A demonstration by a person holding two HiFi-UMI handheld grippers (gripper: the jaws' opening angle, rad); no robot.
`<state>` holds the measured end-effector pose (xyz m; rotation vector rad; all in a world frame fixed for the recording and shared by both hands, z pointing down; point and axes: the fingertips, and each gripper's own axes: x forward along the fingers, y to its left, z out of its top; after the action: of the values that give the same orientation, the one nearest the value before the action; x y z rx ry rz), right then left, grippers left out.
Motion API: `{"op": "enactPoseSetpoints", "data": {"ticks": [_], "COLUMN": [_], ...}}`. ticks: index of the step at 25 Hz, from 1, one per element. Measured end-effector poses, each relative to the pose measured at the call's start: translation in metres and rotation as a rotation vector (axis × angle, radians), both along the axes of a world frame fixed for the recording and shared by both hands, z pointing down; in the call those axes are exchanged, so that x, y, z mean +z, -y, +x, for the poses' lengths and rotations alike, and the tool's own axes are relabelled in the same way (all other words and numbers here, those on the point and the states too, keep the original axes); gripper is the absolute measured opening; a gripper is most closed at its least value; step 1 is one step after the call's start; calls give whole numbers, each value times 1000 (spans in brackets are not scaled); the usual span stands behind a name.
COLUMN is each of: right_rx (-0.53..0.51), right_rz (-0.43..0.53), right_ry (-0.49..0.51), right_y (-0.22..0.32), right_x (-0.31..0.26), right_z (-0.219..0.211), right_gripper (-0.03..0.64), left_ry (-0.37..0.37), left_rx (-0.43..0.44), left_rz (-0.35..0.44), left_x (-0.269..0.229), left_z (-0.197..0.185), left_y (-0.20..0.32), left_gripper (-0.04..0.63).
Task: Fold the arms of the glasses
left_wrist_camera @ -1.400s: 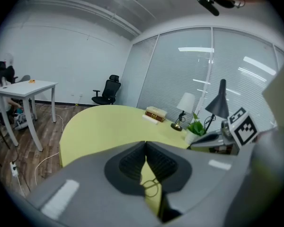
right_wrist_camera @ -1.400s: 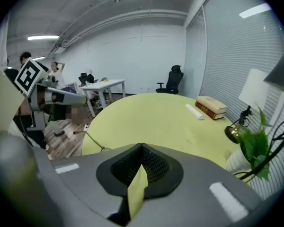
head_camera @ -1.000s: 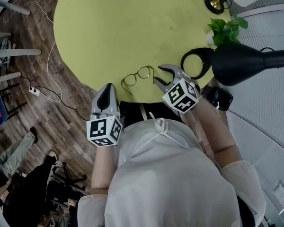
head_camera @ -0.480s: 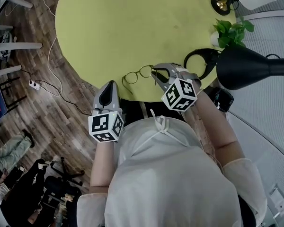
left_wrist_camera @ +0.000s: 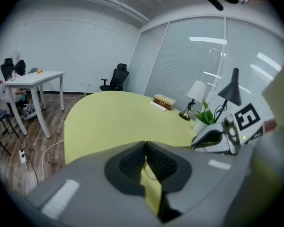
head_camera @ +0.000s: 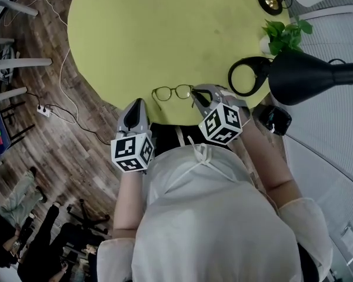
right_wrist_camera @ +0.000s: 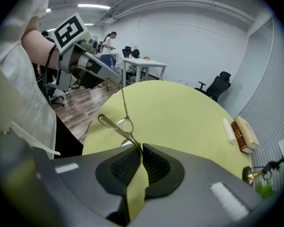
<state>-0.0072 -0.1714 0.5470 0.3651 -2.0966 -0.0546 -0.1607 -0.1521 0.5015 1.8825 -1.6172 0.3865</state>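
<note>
Thin gold-rimmed glasses lie near the front edge of the round yellow-green table, arms unfolded. My right gripper is at their right end with its jaws closing. In the right gripper view one arm of the glasses runs into the slit between the pads and is pinched there. The other arm points away toward the left gripper. My left gripper hovers off the table's front edge, left of the glasses. It is shut with nothing between its pads.
A black desk lamp and its ring-shaped base stand right of my right gripper. A potted plant and a small brass lamp are behind them. Books lie at the far edge. Cables run on the wooden floor at left.
The right gripper went from wide open to shut on the glasses' right arm. The glasses turned from slanted to level across the table edge. The left gripper barely moved.
</note>
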Motion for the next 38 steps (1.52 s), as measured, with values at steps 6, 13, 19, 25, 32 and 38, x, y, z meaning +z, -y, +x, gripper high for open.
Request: {"op": "enactPoseSetpoints", "data": {"ticks": [6, 13, 19, 25, 32, 38], "right_rx": [97, 129, 157, 164, 170, 174], "right_rz": [-28, -7, -6, 0, 4, -5], "right_ry": [20, 18, 15, 22, 25, 28], "right_y": [-10, -5, -5, -9, -6, -7], "right_x": [3, -2, 0, -1, -2, -2], "right_z": [-5, -10, -7, -8, -4, -3], "right_gripper": [14, 14, 14, 14, 14, 14], "left_ry": [4, -13, -23, -3, 11, 11], "left_rx": [81, 156, 187, 260, 340, 361], "left_rz": [23, 32, 7, -20, -57, -85], "left_x": [0, 1, 15, 26, 42, 60], "left_z": [6, 7, 18, 30, 48, 64], "left_y": [16, 27, 27, 25, 31, 30], "left_gripper": [6, 6, 6, 6, 6, 6]}}
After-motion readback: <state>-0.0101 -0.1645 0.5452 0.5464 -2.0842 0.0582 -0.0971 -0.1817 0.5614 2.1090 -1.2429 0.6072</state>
